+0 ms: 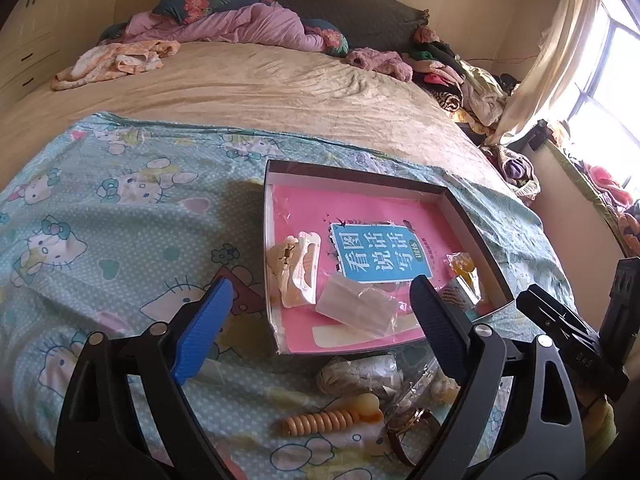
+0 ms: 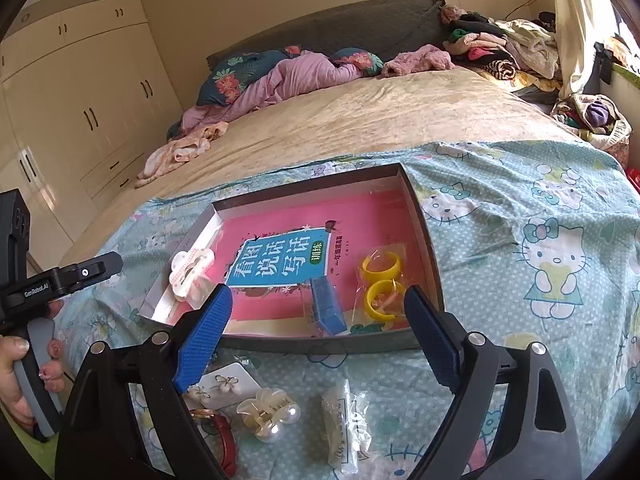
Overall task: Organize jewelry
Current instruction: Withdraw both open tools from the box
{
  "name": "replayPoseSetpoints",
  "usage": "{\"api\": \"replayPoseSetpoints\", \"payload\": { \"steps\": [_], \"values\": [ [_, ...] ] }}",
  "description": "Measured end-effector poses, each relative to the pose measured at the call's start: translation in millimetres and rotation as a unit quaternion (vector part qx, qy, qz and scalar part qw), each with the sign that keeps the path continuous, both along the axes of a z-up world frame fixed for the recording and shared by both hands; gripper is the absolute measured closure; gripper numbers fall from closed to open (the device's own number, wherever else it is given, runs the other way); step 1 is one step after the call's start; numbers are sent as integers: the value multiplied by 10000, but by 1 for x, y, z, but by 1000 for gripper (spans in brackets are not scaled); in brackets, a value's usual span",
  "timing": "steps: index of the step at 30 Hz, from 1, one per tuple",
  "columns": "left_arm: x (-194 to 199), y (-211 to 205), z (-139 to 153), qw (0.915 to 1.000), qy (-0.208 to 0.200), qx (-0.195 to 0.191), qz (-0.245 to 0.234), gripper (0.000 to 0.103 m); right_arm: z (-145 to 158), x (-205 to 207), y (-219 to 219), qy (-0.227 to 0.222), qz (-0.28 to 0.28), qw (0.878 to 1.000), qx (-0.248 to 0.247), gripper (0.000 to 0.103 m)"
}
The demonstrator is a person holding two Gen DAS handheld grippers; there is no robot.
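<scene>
Left claw (image 1: 322, 320): jaws spread wide, nothing between the pads, hanging above the near edge of the box (image 1: 460, 200). Right claw (image 2: 318, 322): likewise wide apart and empty, poised over the box's near wall. No earlier picture is given, so only the present stance is recorded.

Box – a shallow grey tray lined with a pink booklet (image 2: 280, 264), lying on a Hello Kitty sheet (image 2: 520, 216) spread over the bed (image 2: 360, 120). Inside it:
- a cream hair clip (image 2: 188, 276) at the left wall;
- a small blue packet (image 2: 328, 312) in clear wrap near the front wall;
- 2 yellow rings (image 2: 380, 284) in a clear bag, right of the packet.

Outside the box, on the sheet nearer the claws:
- a pearl claw clip (image 2: 268, 414);
- a white card with flower earrings (image 2: 226, 386), partly behind the right claw's left finger;
- a watch with a red strap (image 2: 220, 436), touching the card's lower edge;
- a wrapped white item (image 2: 344, 428), contents unclear;
- a peach ribbed clip (image 1: 332, 418), seen from the left wrist.

A hand (image 2: 24, 380) grips the left tool's handle at the left edge of the right wrist view.
</scene>
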State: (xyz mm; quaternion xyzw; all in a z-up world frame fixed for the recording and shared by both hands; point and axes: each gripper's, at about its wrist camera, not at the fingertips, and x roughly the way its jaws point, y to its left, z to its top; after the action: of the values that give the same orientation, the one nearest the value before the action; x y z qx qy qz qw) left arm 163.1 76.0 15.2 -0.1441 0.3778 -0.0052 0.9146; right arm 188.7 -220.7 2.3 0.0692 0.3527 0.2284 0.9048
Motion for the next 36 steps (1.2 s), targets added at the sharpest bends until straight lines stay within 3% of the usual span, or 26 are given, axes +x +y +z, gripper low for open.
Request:
{"api": "replayPoseSetpoints", "payload": {
  "steps": [10,36],
  "values": [
    [-19,9,15,9997,-192,-89,138,10,21,-16,-11,-249,-74,9996,53,15],
    [-62,7,31,9991,-426,-62,42,10,62,-62,-4,-742,178,9971,-80,14]
  ]
}}
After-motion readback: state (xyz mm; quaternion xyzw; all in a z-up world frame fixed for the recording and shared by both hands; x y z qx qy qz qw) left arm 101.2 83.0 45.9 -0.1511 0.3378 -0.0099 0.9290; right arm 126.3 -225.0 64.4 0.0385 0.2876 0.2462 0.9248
